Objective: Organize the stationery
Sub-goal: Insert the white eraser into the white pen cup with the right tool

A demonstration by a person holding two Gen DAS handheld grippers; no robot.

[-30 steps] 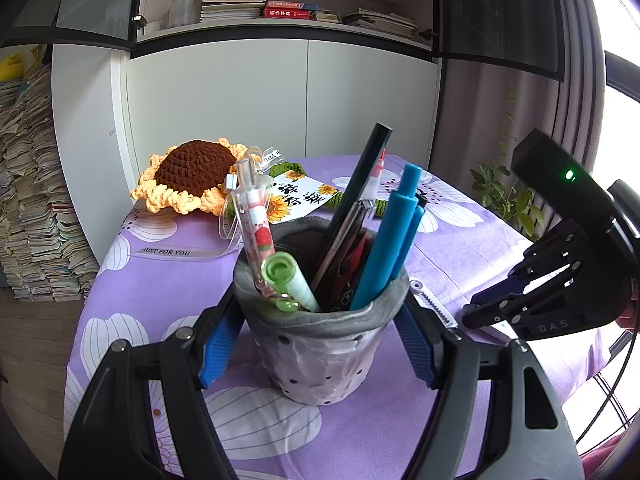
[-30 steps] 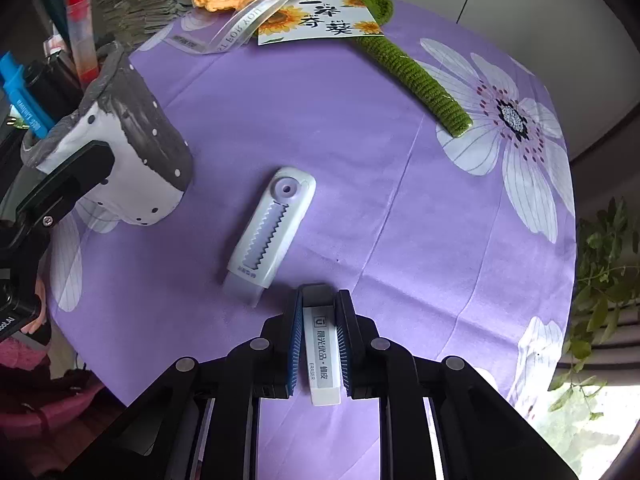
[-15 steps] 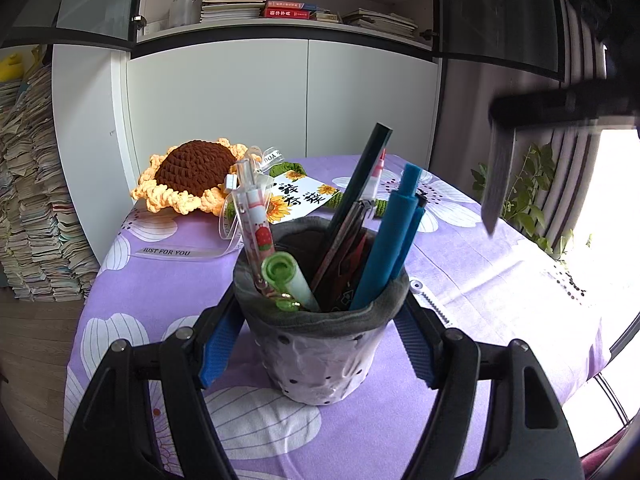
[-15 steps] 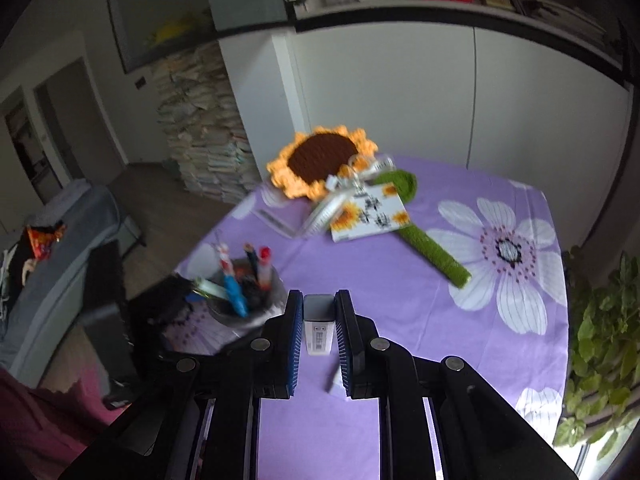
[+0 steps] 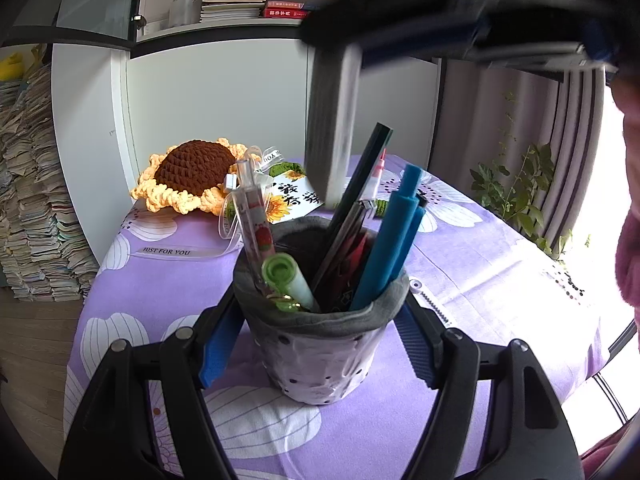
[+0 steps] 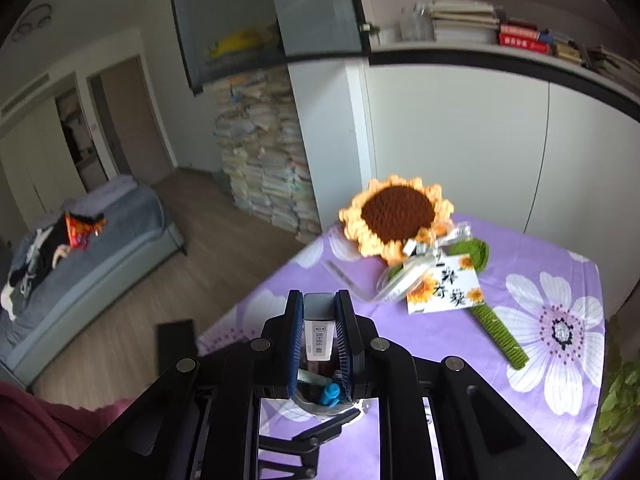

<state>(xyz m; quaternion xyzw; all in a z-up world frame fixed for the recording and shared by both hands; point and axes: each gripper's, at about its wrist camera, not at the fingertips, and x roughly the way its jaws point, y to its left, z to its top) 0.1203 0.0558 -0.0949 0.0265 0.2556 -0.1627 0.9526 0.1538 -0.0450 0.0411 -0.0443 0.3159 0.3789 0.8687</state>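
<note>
My left gripper (image 5: 320, 332) is shut on the grey dotted pen holder (image 5: 324, 348), which stands on the purple tablecloth and holds several pens and a green marker (image 5: 286, 282). My right gripper (image 6: 319, 320) is shut on a white eraser (image 6: 319, 326). In the left wrist view the eraser (image 5: 330, 128) hangs blurred just above the holder's mouth, gripped from above. In the right wrist view the holder's rim and a blue pen (image 6: 330, 394) show below the jaws.
A crocheted sunflower (image 5: 192, 176) with a ribbon and card (image 5: 294, 198) lies at the table's back. A white correction-tape dispenser (image 5: 430, 304) lies right of the holder. A cabinet with bookshelves stands behind the table, book stacks on the left, a plant (image 5: 516, 192) on the right.
My right gripper has lifted the eraser off the table and carried it left, over the pen holder. My left gripper and the holder have not moved.
</note>
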